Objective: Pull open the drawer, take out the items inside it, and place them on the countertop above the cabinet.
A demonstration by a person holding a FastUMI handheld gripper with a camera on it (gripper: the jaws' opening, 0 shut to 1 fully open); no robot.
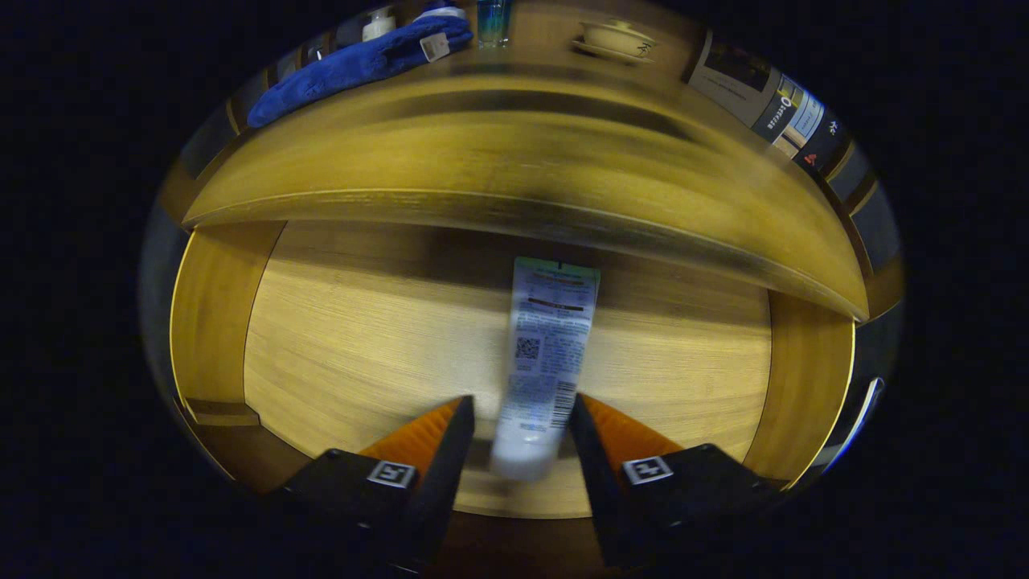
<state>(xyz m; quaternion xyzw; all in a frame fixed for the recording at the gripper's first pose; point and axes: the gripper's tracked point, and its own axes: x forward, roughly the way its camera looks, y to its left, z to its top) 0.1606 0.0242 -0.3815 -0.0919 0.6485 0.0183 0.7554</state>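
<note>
The wooden drawer [362,338] stands pulled open below me. A white tube [547,346] with a printed label lies lengthwise on its floor, cap end towards me. My gripper [521,400] is open and straddles the cap end. The right finger sits against the tube's side, while a small gap shows between the left finger and the tube. The far end of the tube reaches close to the shadow under the cabinet's countertop [522,137]. The view is blurred by motion.
The drawer's side walls [213,314] rise on both sides of the fingers. On the countertop beyond lie a blue cloth [362,64], a white bottle [378,22], a glass [492,20] and a pale bowl on a saucer [617,36].
</note>
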